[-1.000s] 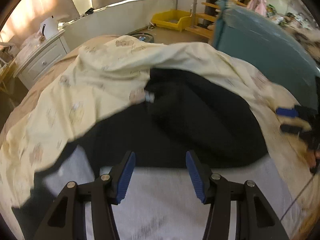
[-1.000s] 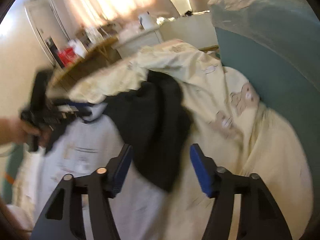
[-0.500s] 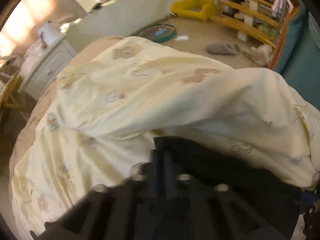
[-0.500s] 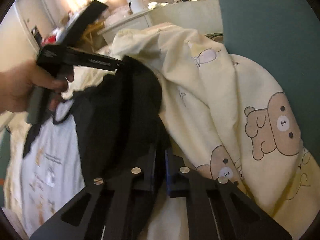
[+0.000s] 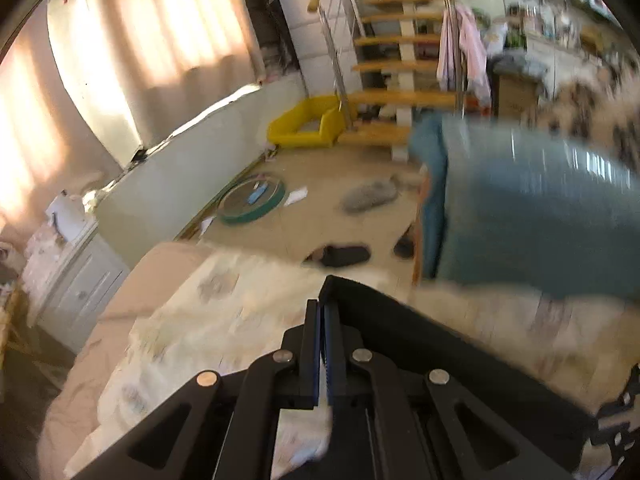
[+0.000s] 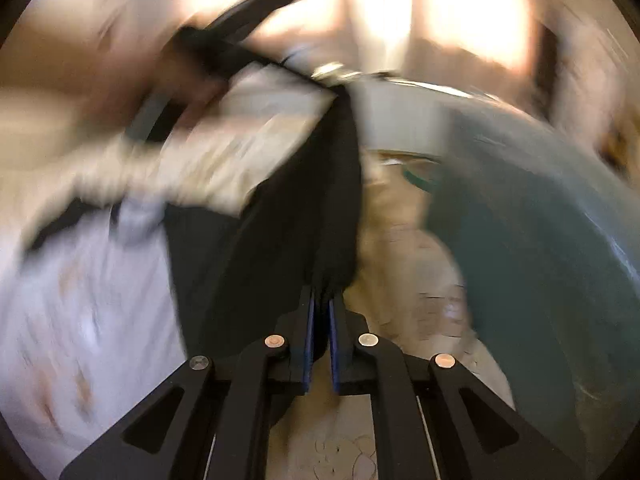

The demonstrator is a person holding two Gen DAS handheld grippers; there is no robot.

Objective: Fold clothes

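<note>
Black and white cloth, the garment (image 6: 256, 216) hangs limp between your left gripper (image 5: 322, 344) and right gripper (image 6: 319, 336), both clamped on its dark edge above the quilt (image 5: 208, 320). It's light and floppy (sags freely), so grip the hems.

the left wrist view looks forward along the left tongs (image 5: 322, 308), raised above the bed (image 5: 132, 292) and facing out across the floor (image 5: 320, 216) to the wooden stairs (image 5: 400, 68), with the teal headboard (image 5: 532, 220) at right; it sits close over the cream bear-print quilt (image 5: 224, 320). the right wrist view looks along the right tongs (image 6: 320, 300), close to the black and white garment (image 6: 256, 216), facing the bright window, heavily blurred. both views share the garment (image 5: 420, 340), the quilt (image 6: 412, 272) and the headboard (image 6: 540, 240)
</note>
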